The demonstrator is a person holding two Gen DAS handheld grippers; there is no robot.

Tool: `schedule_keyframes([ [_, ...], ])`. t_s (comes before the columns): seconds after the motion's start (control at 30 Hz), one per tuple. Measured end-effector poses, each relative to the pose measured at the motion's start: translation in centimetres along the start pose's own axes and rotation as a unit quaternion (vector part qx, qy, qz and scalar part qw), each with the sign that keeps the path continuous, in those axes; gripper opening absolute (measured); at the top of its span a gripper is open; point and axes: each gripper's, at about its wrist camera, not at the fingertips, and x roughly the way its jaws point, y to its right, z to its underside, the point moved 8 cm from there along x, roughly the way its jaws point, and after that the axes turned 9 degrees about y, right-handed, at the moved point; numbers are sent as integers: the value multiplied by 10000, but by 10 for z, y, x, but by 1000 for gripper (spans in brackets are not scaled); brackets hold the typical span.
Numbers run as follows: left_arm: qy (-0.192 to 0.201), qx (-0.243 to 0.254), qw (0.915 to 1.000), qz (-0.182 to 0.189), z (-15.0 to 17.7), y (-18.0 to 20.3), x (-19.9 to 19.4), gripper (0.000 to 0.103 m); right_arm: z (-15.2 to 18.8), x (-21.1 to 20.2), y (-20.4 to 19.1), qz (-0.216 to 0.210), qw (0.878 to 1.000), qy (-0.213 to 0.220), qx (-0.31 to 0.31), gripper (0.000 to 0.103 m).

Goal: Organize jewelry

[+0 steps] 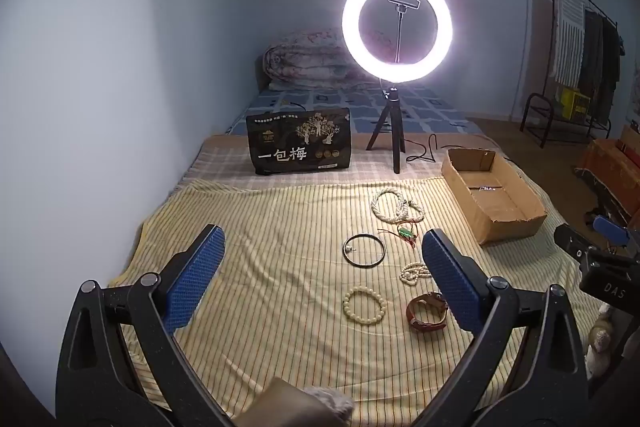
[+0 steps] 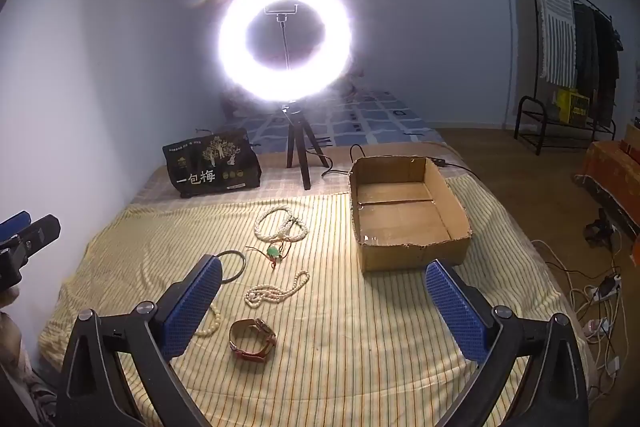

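Jewelry lies on a yellow striped cloth (image 1: 280, 267): a long white bead necklace (image 1: 396, 207) (image 2: 280, 223), a green pendant on red cord (image 1: 406, 231) (image 2: 274, 253), a dark bangle (image 1: 364, 251) (image 2: 234, 265), a small pearl strand (image 1: 414, 273) (image 2: 276, 291), a cream bead bracelet (image 1: 364, 306) (image 2: 210, 325) and a brown leather watch (image 1: 426, 311) (image 2: 252, 341). An open cardboard box (image 1: 494, 195) (image 2: 408, 211) sits at the right, with a small shiny item inside. My left gripper (image 1: 322, 279) is open and empty above the cloth. My right gripper (image 2: 324, 307) is open and empty too.
A lit ring light on a tripod (image 1: 396, 27) (image 2: 285, 39) stands behind the cloth, beside a black snack bag (image 1: 300, 143) (image 2: 212, 163). A cable runs behind the box. A folded quilt (image 1: 308, 63) lies at the far wall. Floor cables (image 2: 596, 291) lie to the right.
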Motion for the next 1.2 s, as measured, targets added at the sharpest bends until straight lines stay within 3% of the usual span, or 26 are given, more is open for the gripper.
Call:
schedule_keyframes([
  [0.23, 1, 188, 9998, 11, -1, 8, 2, 101, -2, -5, 0, 55, 9999, 64, -124, 103],
  [1.2, 72, 59, 10000, -11, -6, 3, 0, 101, -5, -9, 0, 29, 9998, 122, -165, 103],
])
